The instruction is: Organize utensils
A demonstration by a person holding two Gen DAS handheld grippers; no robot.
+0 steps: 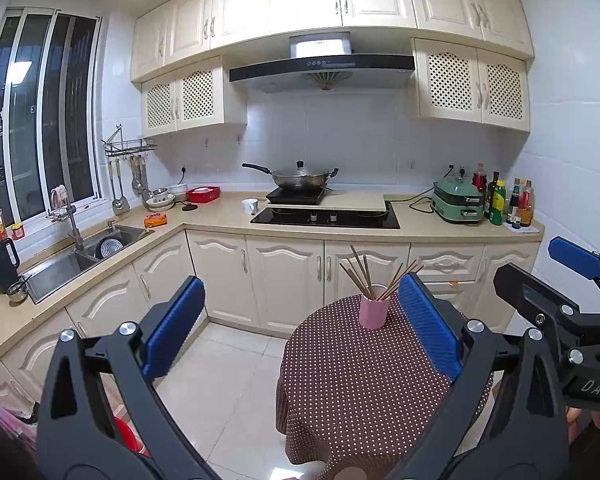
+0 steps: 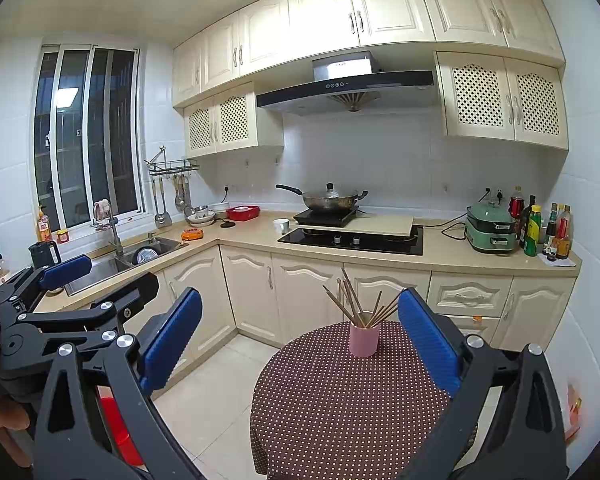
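Pink cup upright on dotted round surface, toward its far edge. Chopsticks stand in cup, fanned outward. Left tool held above near side of surface, blue pads wide apart, nothing between. Right tool beside it, short of cup, pads likewise spread, empty. Wok on counter well beyond cup.
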